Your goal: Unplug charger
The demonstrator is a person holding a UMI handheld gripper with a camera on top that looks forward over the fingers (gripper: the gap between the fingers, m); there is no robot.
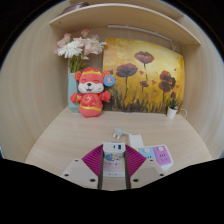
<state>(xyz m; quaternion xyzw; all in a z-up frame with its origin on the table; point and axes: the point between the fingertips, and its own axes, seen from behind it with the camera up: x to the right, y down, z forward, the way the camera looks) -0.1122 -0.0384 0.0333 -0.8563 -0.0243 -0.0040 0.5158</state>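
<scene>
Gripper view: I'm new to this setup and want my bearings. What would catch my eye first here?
The red and orange plush bear stands on the desk against the back wall, under a vase of pale flowers. Beside it hangs a yellow poppy painting. Nearer, a white charger sits between the open claw fingers.

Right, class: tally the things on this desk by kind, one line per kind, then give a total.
Plush toy: 1
Flower bunch: 1
Flower painting: 1
Small potted plant: 1
White charger between the claw pads, gaps either side, on a white power strip: 1
Power strip: 1
Total: 6
</scene>
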